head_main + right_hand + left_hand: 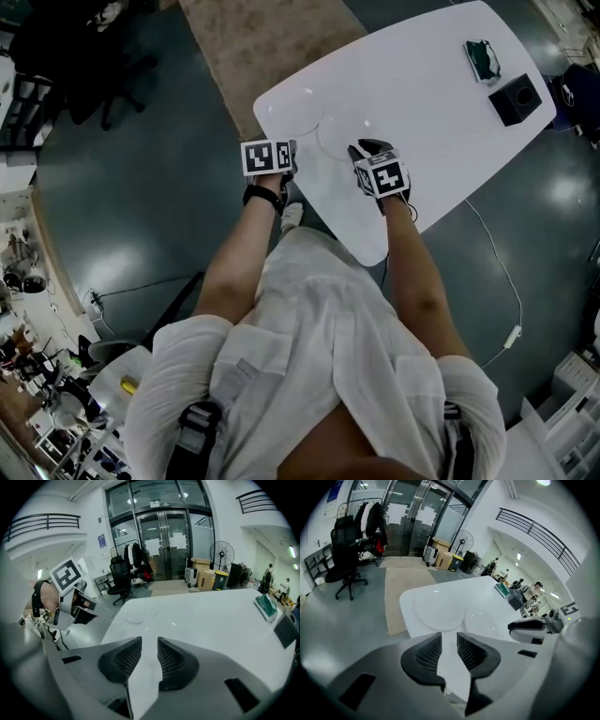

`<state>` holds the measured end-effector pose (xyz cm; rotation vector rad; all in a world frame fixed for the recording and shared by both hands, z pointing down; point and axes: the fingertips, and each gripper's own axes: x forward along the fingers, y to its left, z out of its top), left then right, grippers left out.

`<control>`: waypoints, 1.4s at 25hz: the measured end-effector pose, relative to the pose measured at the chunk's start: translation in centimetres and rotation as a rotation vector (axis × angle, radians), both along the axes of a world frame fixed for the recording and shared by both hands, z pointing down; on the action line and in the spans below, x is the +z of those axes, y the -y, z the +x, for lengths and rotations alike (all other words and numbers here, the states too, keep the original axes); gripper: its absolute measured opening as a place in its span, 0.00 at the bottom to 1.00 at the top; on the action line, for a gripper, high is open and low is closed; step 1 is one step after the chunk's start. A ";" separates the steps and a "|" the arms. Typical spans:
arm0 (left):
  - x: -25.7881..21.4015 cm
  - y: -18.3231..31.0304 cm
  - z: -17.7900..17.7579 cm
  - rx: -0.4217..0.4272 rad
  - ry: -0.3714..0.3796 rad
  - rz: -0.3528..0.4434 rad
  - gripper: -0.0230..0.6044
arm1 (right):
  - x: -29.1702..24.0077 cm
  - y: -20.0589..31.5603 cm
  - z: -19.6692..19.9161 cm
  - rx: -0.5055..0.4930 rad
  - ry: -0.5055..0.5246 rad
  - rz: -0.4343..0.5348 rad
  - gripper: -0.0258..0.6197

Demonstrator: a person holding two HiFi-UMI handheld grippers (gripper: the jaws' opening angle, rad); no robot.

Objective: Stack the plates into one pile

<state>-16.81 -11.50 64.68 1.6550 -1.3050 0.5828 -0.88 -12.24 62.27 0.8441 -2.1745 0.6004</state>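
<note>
A glossy dark grey floor (141,187) carries a beige rectangular rug (262,47) beside the white rounded bench (450,112). Tall glass doors (164,541) stand behind a black swivel office chair (119,576), a pedestal fan (221,555) and cardboard boxes (205,577). A dark-railed balcony (534,529) runs along the white wall.

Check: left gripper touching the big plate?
Cannot tell. Left gripper view: the left gripper, open, sits at the near rim of the big plate; no plain gap or contact.
</note>
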 end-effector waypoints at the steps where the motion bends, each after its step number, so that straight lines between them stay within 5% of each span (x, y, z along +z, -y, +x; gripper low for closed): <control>1: 0.3 0.3 -0.8 -0.001 -0.005 -0.004 0.21 | 0.2 0.4 -1.0 -0.006 -0.004 -0.004 0.23; 15: 4.4 5.7 -6.7 0.103 -0.143 -0.135 0.39 | 6.7 10.5 -10.4 0.023 -0.193 -0.080 0.36; 21: 5.0 6.2 -7.3 0.131 -0.166 -0.182 0.35 | 7.4 12.7 -10.9 0.059 -0.219 -0.099 0.34; 23: 4.9 6.2 -7.5 0.139 -0.183 -0.185 0.35 | 7.3 13.0 -12.0 0.040 -0.222 -0.096 0.27; 35: 6.7 5.1 -10.5 0.074 -0.201 -0.251 0.28 | 7.7 10.7 -17.6 -0.054 -0.174 -0.148 0.27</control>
